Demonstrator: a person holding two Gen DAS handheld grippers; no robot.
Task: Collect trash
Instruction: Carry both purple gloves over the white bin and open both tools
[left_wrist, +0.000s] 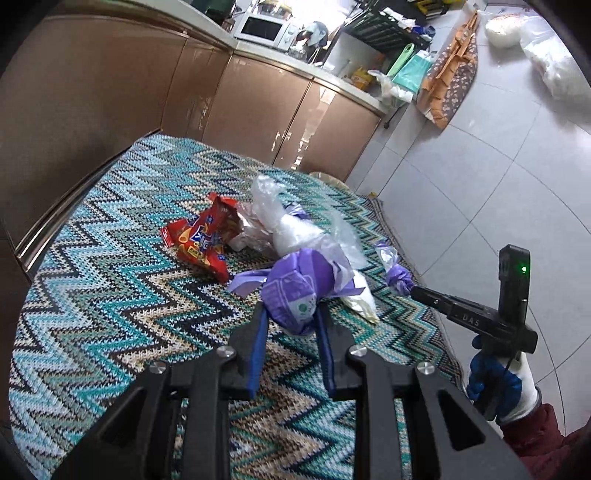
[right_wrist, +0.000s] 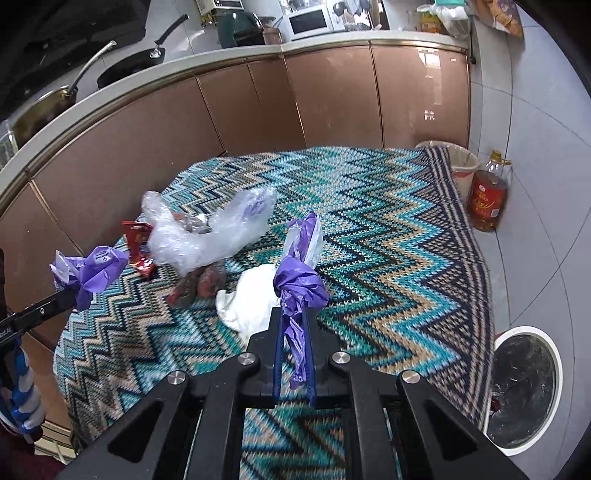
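Note:
On the zigzag-patterned tablecloth (left_wrist: 110, 258) lies a pile of trash: a red snack wrapper (left_wrist: 201, 236), clear plastic film (left_wrist: 273, 210) and a white tissue (right_wrist: 251, 295). My left gripper (left_wrist: 290, 314) is shut on a purple plastic bag (left_wrist: 295, 291) at the near side of the pile. My right gripper (right_wrist: 293, 314) is shut on a knotted purple bag strip (right_wrist: 299, 280), just right of the tissue. It shows in the left wrist view (left_wrist: 400, 282) at the table's right edge. The clear film also shows in the right wrist view (right_wrist: 207, 232).
A white round bin with a black liner (right_wrist: 524, 391) stands on the floor at the right of the table. An oil bottle (right_wrist: 487, 195) and a pale bucket (right_wrist: 461, 166) stand by the brown cabinets (right_wrist: 332, 99). Pans and a microwave (right_wrist: 310, 20) sit on the counter.

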